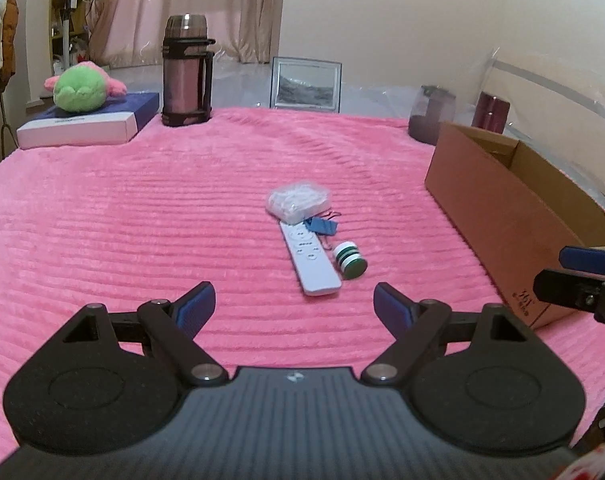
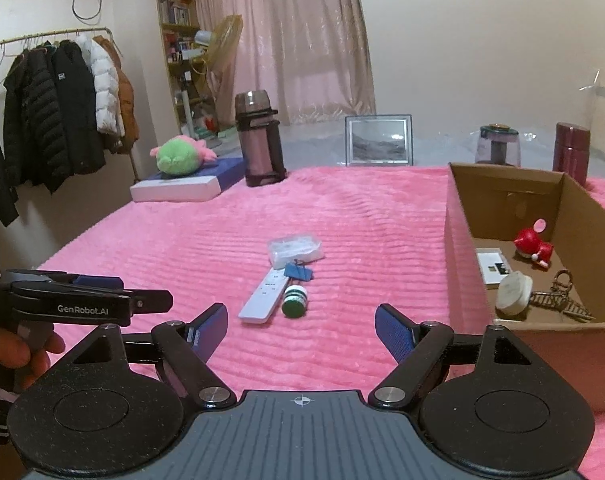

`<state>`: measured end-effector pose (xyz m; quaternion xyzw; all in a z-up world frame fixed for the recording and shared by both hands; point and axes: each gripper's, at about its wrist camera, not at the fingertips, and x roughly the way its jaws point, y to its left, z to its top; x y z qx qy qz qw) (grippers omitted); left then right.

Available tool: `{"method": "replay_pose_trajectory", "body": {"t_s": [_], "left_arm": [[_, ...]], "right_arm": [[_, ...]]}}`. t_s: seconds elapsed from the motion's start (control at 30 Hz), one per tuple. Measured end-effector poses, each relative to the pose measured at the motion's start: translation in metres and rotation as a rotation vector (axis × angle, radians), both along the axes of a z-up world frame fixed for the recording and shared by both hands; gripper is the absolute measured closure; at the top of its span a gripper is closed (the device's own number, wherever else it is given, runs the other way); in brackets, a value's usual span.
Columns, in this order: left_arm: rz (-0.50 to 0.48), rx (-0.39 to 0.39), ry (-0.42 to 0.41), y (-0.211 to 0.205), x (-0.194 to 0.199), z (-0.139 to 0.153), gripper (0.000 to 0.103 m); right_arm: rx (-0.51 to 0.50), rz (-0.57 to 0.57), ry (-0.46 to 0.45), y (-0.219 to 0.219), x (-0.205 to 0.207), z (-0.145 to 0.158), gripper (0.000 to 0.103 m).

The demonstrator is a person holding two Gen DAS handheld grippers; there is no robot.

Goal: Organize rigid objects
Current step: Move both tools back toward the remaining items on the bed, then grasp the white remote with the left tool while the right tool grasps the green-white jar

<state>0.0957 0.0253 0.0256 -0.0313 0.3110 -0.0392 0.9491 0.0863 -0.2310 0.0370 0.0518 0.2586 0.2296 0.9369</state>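
On the pink blanket (image 1: 142, 208) lie a white remote (image 1: 308, 260), a green-and-white round roll (image 1: 349, 260), a blue tag (image 1: 322, 226) and a clear plastic case (image 1: 296, 200). They also show in the right wrist view: remote (image 2: 264, 294), roll (image 2: 294, 300), tag (image 2: 298, 271), case (image 2: 294, 249). The open cardboard box (image 2: 458, 240) holds a red toy (image 2: 532, 242), a white round item (image 2: 510, 292), keys (image 2: 558, 296) and a card (image 2: 492, 266). My left gripper (image 1: 294, 304) is open and empty, short of the remote. My right gripper (image 2: 300, 330) is open and empty.
At the far edge stand a thermos (image 1: 186, 72), a green plush (image 1: 82, 88) on a flat box (image 1: 90, 120), a picture frame (image 1: 306, 84), a glass jar (image 1: 432, 114) and a dark red cup (image 1: 492, 112). Coats (image 2: 54, 112) hang at the left.
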Motion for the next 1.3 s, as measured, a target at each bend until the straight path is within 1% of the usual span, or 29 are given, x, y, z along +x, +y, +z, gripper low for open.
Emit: {"method": "replay_pose_trajectory", "body": {"t_s": [0.2, 0.4, 0.73, 0.77, 0.87, 0.9, 0.97, 1.13, 1.3], "left_arm": [[-0.005, -0.009, 0.031, 0.003, 0.014, -0.017, 0.019], [-0.015, -0.013, 0.065, 0.006, 0.033, -0.035, 0.019], [-0.062, -0.002, 0.103, 0.001, 0.077, -0.063, 0.023], [-0.070, -0.002, 0.106, -0.001, 0.083, -0.065, 0.023], [-0.093, -0.001, 0.113, -0.007, 0.099, -0.072, 0.025], [-0.099, -0.002, 0.117, -0.010, 0.104, -0.075, 0.025], [-0.111, -0.008, 0.125, -0.013, 0.116, -0.080, 0.028], [-0.135, 0.003, 0.134, -0.021, 0.136, -0.091, 0.036], [-0.142, 0.031, 0.129, -0.022, 0.149, -0.096, 0.040]], "right_arm": [[-0.021, 0.007, 0.024, 0.013, 0.016, -0.015, 0.025], [-0.049, 0.014, 0.029, 0.026, 0.035, -0.032, 0.025], [-0.060, 0.006, 0.053, 0.031, 0.080, -0.067, 0.026], [-0.065, 0.009, 0.055, 0.032, 0.084, -0.070, 0.026], [-0.083, 0.019, 0.058, 0.035, 0.097, -0.078, 0.035], [-0.092, 0.018, 0.058, 0.036, 0.100, -0.080, 0.036], [-0.104, 0.018, 0.055, 0.037, 0.106, -0.084, 0.039], [-0.119, 0.010, 0.062, 0.039, 0.119, -0.093, 0.041], [-0.106, 0.016, 0.069, 0.041, 0.127, -0.097, 0.041]]}}
